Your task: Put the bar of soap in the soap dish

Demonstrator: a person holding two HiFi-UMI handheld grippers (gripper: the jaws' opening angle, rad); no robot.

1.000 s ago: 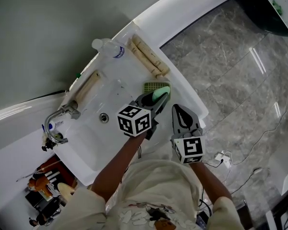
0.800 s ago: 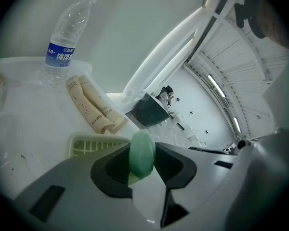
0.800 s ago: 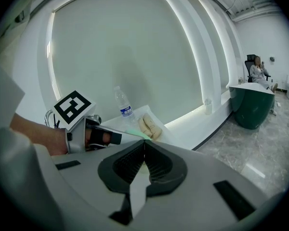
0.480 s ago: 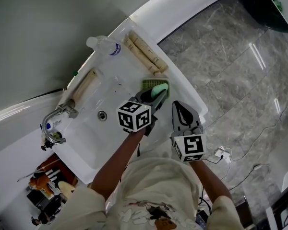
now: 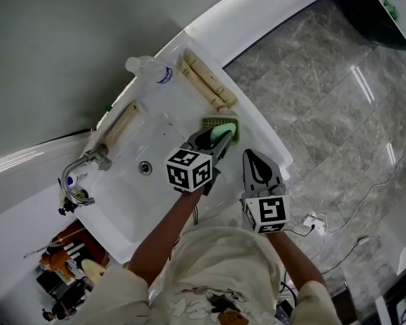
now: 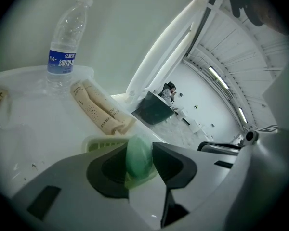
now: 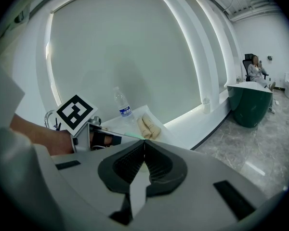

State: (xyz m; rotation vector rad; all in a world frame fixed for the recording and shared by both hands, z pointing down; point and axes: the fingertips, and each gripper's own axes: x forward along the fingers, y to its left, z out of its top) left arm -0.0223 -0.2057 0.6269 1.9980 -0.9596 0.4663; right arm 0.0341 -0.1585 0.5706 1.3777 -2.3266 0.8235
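Note:
A pale green bar of soap [image 6: 138, 156] stands on edge between the jaws of my left gripper [image 6: 137, 160], which is shut on it. In the head view the soap [image 5: 222, 133] hangs at the near edge of the green slatted soap dish [image 5: 223, 123] on the white basin's right rim. The dish [image 6: 97, 144] shows just beyond the left jaw. My right gripper [image 5: 257, 170] hovers off the basin's front edge, shut with nothing in it; its jaws [image 7: 144, 146] meet at the tips.
Two rolled beige towels [image 5: 206, 81] lie behind the dish, a water bottle [image 5: 149, 68] beside them. Another rolled towel [image 5: 122, 125], the tap [image 5: 78, 175] and the drain [image 5: 145, 168] are to the left. Marble floor [image 5: 338, 100] is on the right.
The left gripper with the soap has shifted slightly and rolled a little over the dish's near edge. The right gripper has stayed where it was.

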